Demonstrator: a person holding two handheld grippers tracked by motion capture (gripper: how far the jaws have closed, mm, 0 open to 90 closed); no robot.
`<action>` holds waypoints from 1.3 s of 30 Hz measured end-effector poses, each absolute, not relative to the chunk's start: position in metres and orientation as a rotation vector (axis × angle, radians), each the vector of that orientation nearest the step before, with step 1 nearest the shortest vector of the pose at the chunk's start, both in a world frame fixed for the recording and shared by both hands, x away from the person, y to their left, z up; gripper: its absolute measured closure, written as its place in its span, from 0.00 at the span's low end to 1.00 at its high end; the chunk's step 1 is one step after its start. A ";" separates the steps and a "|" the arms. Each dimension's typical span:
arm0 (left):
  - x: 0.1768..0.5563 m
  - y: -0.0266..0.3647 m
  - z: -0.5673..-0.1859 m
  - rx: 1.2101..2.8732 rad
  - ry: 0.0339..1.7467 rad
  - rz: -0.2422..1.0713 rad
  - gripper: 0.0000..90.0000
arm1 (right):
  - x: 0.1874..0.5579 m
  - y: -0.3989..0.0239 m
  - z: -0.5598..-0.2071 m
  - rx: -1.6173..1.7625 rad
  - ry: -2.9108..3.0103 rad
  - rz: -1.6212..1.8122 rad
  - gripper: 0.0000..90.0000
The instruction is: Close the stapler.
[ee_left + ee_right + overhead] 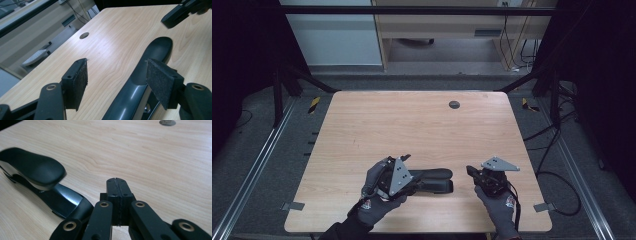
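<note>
stapler (pixel 434 180): lying flat near the near edge of the tabletop (pixel 412 120), between both grippers
left gripper (pixel 117 77): fingers standing wide, straddling the stapler's top arm; its own view is showing the pads clear of it
right gripper (pixel 116 185): fingers pressing together on nothing, sitting just right of the stapler
grommet hole (pixel 454 104): sitting far, centre
room: far half lying bare

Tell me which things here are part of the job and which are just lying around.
Part of the job:
black stapler, lying on the table
left gripper, jaws open astride the stapler
right gripper, jaws shut, empty, beside the stapler

Just there:
round cable hole in the table
cables on the floor
</note>
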State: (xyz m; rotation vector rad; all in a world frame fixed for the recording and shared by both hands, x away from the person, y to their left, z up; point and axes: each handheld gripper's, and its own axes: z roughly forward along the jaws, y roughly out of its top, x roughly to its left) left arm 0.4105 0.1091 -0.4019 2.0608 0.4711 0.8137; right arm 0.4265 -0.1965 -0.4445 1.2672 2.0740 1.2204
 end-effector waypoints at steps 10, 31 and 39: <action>0.416 0.149 -0.398 2.000 0.605 0.830 0.37 | 0.421 -0.188 -0.429 1.211 2.093 1.304 1.00; 0.415 0.236 -0.429 1.942 0.890 0.827 0.36 | 0.418 -0.153 -0.422 1.132 2.184 1.369 1.00; 0.415 0.254 -0.447 1.932 0.964 0.814 0.36 | 0.420 -0.144 -0.427 1.116 2.198 1.381 1.00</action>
